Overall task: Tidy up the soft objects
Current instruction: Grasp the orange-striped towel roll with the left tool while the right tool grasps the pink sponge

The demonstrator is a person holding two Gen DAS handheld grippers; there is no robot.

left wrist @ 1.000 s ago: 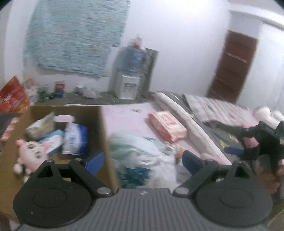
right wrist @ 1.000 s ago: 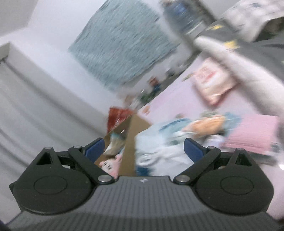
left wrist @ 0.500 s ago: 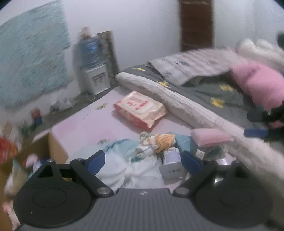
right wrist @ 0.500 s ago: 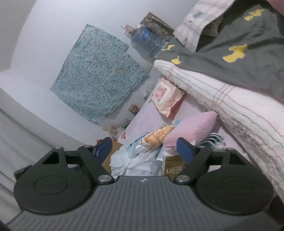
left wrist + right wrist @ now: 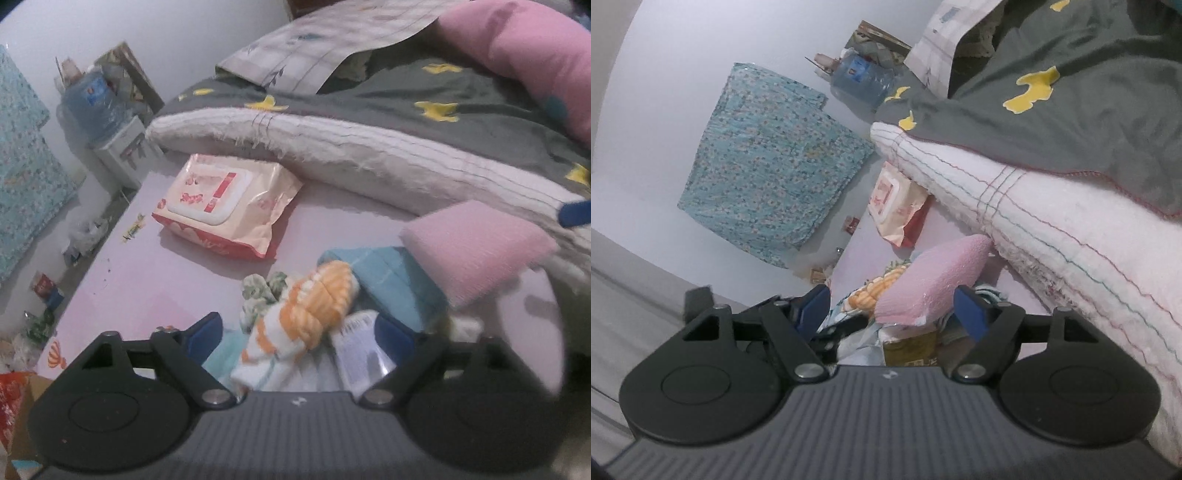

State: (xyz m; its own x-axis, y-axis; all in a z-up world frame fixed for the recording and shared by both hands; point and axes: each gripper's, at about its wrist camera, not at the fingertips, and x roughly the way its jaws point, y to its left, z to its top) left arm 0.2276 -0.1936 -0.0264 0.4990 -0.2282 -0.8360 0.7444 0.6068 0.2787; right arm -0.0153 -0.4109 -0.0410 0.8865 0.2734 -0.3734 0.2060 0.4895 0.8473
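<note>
The soft objects sit in a small heap on the pale pink sheet [image 5: 155, 280], right in front of both my tongs. My left gripper [image 5: 299, 339] points down at the heap with its jaws closing; the orange-and-white knitted toy [image 5: 314, 306] lies between the blue fingers [image 5: 201, 338], but the pads do not press on it, so nothing is grasped there. Just past the toy and toward my left tong's right finger lies a folded blue cloth [image 5: 391, 273], and on top of that, further right, a pink sponge-like pad [image 5: 476, 247]. A white printed pack [image 5: 360, 349] lies close against the inside of that right finger. Well ahead of the left tongs a pack of wet wipes [image 5: 225, 206] rests flat on the sheet, beside the rolled white blanket [image 5: 388, 155], which runs across the far side under a grey quilt with yellow stars [image 5: 424, 96].

My right gripper [image 5: 892, 308] comes at the same heap from a lower angle. Its jaws stand released, with the near end of the pink pad between the fingertips; whether either pad touches it I cannot tell. The knitted toy shows just left of the pink pad.
</note>
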